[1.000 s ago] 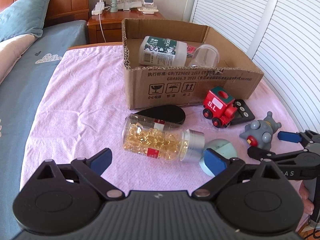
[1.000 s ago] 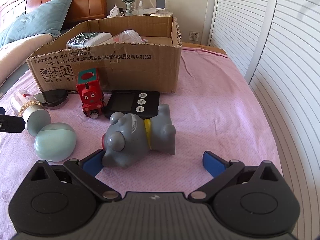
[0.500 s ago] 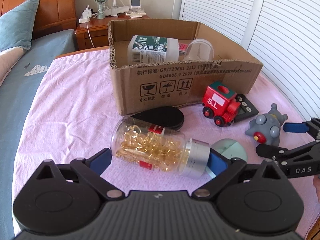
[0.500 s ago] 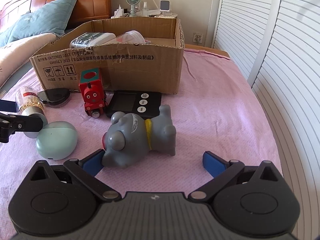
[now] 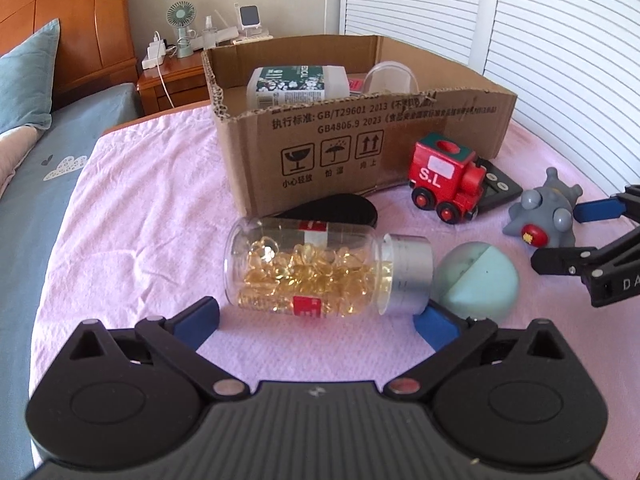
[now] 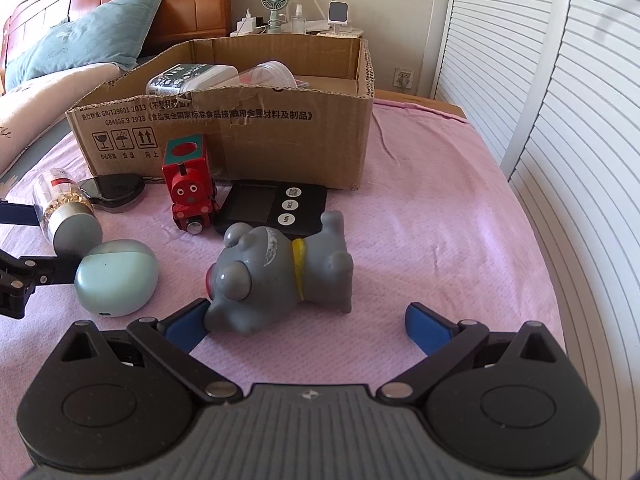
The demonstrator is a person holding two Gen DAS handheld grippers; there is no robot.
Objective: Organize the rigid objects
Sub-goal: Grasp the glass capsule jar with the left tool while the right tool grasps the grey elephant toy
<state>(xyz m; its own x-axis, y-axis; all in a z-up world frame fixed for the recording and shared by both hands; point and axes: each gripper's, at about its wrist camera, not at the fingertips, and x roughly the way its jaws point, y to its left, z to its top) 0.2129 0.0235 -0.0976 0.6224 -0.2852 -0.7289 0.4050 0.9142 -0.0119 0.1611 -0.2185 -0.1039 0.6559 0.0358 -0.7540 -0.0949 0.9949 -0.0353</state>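
Pink cloth [image 5: 140,208] covers the worktop; left gripper [image 5: 316,316] fingers are opening around a clear capsule bottle [image 5: 320,268], untouched; right gripper [image 6: 304,320] fingers spread by a grey rubber dog [image 6: 280,272].

Bright daylight in both views, coming from the louvred doors [image 5: 560,40] to the tool's right. Pink cloth [image 6: 440,240] evenly lit, slightly washed out. Soft short shadows fall left of the box [image 5: 360,140] and under the pill bottle [image 5: 312,272], which shows small glints. Focus sharp throughout, no motion blur. Strong fisheye bending at the edges, dark vignetted corners.
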